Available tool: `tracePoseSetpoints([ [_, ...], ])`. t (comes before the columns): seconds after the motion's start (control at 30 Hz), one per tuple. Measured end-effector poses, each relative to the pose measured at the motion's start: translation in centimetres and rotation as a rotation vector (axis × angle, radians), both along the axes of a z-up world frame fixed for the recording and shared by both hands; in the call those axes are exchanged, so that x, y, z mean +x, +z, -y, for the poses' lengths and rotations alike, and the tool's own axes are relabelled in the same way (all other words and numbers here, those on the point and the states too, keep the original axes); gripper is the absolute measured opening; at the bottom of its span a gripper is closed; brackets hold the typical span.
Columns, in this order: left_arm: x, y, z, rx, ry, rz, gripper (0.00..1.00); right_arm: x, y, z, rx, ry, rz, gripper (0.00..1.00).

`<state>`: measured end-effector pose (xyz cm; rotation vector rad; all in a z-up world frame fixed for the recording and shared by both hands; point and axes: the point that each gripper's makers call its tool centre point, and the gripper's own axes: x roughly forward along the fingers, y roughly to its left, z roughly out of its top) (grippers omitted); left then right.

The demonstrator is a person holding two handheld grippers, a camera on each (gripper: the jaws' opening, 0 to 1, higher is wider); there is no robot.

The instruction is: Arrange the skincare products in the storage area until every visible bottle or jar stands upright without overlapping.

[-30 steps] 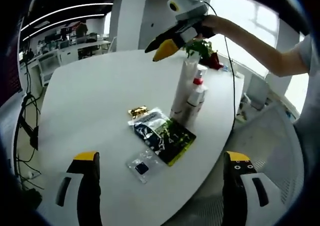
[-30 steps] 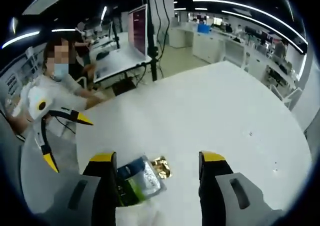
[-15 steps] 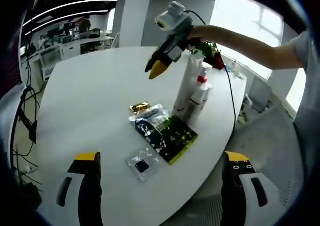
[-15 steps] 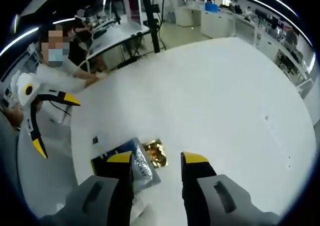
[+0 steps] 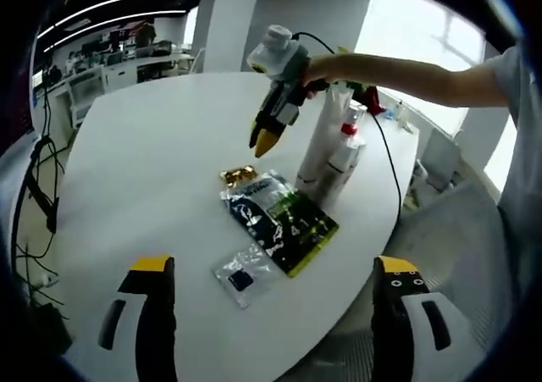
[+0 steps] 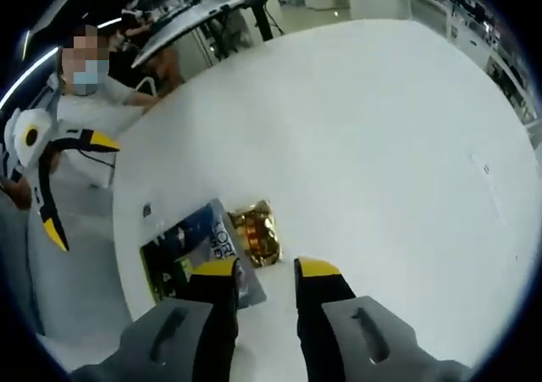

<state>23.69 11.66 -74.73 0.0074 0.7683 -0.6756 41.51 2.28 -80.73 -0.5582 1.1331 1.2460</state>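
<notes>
The right gripper (image 6: 264,269) hangs nose-down over the table (image 6: 364,128), jaws drawn close with a narrow gap and nothing between them; in the left gripper view it (image 5: 264,140) points at the gold sachet (image 5: 238,174). That sachet (image 6: 256,230) lies just ahead of its tips, touching the end of the dark pouch (image 6: 190,251), which lies flat near the table's edge. The left gripper (image 5: 271,268) is held back off that edge, jaws spread wide and holding nothing. Beyond the pouch (image 5: 279,222) two white bottles (image 5: 332,141) stand upright, close together near the far edge, one with a red collar. A small clear packet (image 5: 240,277) lies flat near the pouch, closest to the edge.

Risks, as I judge them: the sachet is thin and flat, so nearly closed jaws may skate over it or pinch the pouch along with it and drag both. The right arm reaches right beside the bottles; a careless swing could knock them down or off the edge. The packet could slide off if nudged
</notes>
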Motion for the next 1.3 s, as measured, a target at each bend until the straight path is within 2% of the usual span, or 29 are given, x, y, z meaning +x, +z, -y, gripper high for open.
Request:
tracePoseSetpoints([
  [0.2,-0.2,-0.4,-0.2,0.001,0.003,-0.016,0.87,-0.7,-1.5,0.2,-0.041,0.027,-0.028,0.24],
  [0.33,-0.1,-0.5,-0.4,0.000,0.011,-0.022,0.86,-0.6,-1.9,0.1,-0.064,0.049,-0.022,0.23],
  [0.6,0.2,-0.9,-0.2,0.023,-0.049,-0.035,0.81,-0.3,-2.5,-0.2,-0.112,0.102,0.000,0.20],
  [0.87,3.4,-0.3,0.0,0.065,-0.148,0.010,0.76,0.4,-2.8,-0.2,-0.121,0.118,0.023,0.14],
  [1.03,5.9,-0.8,0.6,0.049,-0.185,0.006,0.70,0.8,-3.0,-0.2,-0.134,0.144,0.061,0.11],
  [1.17,7.7,-1.3,1.6,0.038,-0.230,0.011,0.61,1.2,-3.1,-0.2,-0.145,0.169,0.091,0.09],
  [1.23,8.2,-1.8,2.1,0.063,-0.262,-0.002,0.60,1.4,-3.2,-0.3,-0.149,0.172,0.094,0.08],
  [1.3,8.8,-2.1,2.6,0.079,-0.289,0.009,0.59,1.5,-3.2,-0.3,-0.155,0.190,0.108,0.07],
])
